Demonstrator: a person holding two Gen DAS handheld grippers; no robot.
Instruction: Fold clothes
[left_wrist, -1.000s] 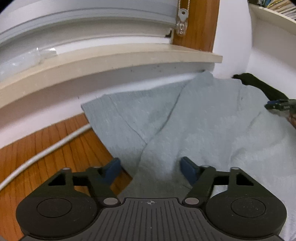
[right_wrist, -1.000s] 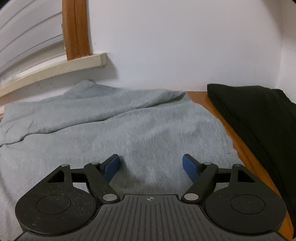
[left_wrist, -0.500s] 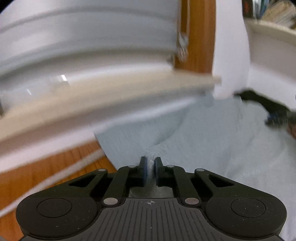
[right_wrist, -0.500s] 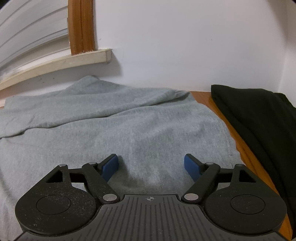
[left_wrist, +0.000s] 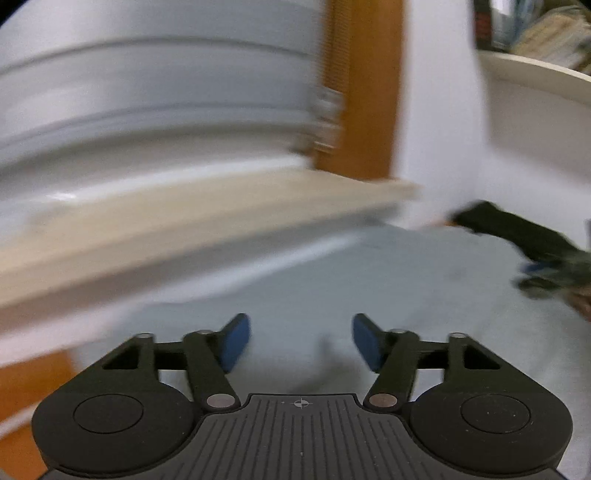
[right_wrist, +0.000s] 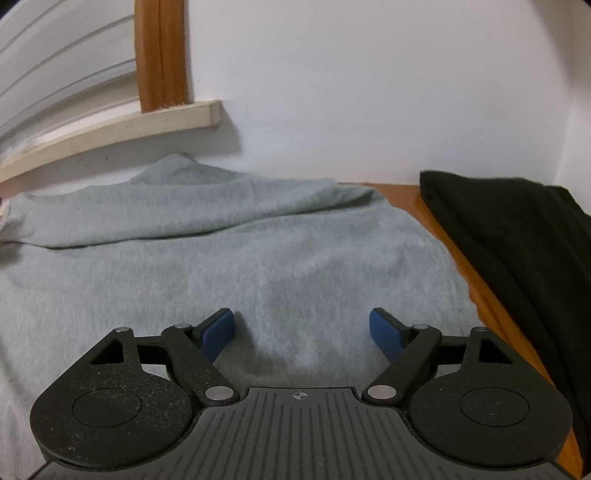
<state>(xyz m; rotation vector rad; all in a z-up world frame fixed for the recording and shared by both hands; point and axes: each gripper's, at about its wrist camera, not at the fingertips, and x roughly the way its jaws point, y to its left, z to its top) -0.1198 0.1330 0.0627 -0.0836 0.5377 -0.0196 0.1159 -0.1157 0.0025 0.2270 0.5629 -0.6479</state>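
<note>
Both grippers, left (left_wrist: 301, 341) and right (right_wrist: 302, 330), are shown agape above the soft grey knitted garment (right_wrist: 229, 258) spread on the wooden table (right_wrist: 400, 194). A pinched fold has just been released by the left (its jaws are opening, nothing between them), so one fold is judged complete.

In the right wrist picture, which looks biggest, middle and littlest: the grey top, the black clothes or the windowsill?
1. Grey top: biggest, covering most of the table.
2. Black clothes: middle, though partly cut off at the edge.
3. Windowsill: littlest, but it is farther away, so unsure.

Wooden tabletop (right_wrist: 399, 194), grey garment (right_wrist: 229, 258), black garment (right_wrist: 517, 236)
</note>
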